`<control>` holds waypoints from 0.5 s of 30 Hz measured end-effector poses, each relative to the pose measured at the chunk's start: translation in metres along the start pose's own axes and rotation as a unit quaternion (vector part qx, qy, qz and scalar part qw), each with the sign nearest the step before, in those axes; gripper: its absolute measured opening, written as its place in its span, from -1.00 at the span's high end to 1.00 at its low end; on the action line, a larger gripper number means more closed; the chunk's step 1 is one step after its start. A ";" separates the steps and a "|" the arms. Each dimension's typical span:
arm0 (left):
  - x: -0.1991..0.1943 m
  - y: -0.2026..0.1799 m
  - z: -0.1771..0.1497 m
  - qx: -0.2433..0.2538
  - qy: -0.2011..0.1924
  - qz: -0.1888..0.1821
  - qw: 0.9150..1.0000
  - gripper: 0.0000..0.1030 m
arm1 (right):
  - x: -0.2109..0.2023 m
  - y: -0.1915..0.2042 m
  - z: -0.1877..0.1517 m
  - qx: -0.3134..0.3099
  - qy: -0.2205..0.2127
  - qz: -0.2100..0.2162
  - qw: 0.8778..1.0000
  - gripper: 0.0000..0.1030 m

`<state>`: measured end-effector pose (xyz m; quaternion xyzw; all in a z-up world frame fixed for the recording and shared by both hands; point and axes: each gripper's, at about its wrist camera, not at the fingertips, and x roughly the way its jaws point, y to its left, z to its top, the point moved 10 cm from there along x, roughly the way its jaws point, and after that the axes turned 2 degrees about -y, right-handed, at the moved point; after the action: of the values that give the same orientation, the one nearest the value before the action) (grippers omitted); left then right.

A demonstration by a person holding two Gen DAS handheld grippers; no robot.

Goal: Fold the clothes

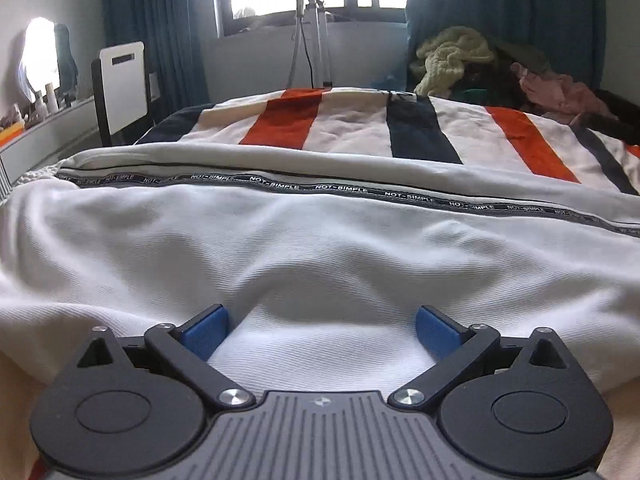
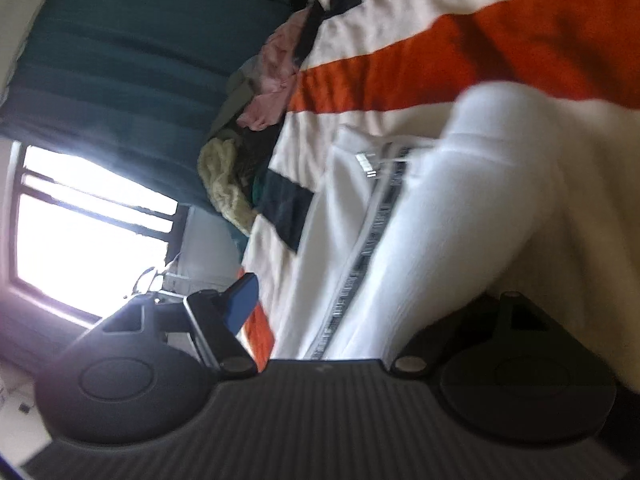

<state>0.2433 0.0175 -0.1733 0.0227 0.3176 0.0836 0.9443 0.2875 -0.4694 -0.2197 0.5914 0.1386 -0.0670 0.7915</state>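
A white garment (image 1: 304,248) with a black "NOT-SIMPLE" tape strip (image 1: 360,192) lies spread across the striped bed. My left gripper (image 1: 322,330) is open and low over its near part, the blue pads (image 1: 206,330) resting on the cloth on either side of a raised fold. In the right wrist view, rolled on its side and blurred, the same white garment (image 2: 460,216) runs past my right gripper (image 2: 360,312). Its left blue pad (image 2: 242,304) is spread wide and bare; the right finger is hidden under the cloth.
The bed cover (image 1: 348,128) has white, orange and navy stripes. A heap of clothes (image 1: 480,68) lies at the far right of the bed. A white chair (image 1: 120,84) and a shelf with bottles stand at left. A stand (image 1: 312,40) rises before the window.
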 end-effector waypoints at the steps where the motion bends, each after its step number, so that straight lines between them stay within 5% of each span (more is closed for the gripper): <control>1: 0.000 0.000 -0.001 -0.001 0.001 0.000 1.000 -0.99 | 0.001 0.003 0.000 -0.003 0.001 0.007 1.000 -0.55; 12: -0.003 0.003 0.000 -0.003 0.002 0.002 1.000 -0.99 | 0.013 -0.031 0.012 0.066 -0.018 -0.038 0.997 -0.56; 15: -0.003 0.003 0.000 -0.006 0.003 0.003 1.000 -0.99 | 0.011 -0.016 0.012 0.022 -0.022 -0.039 0.999 -0.31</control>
<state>0.2409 0.0203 -0.1712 0.0182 0.3197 0.0883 0.9432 0.2954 -0.4851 -0.2348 0.6011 0.1421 -0.1138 0.7781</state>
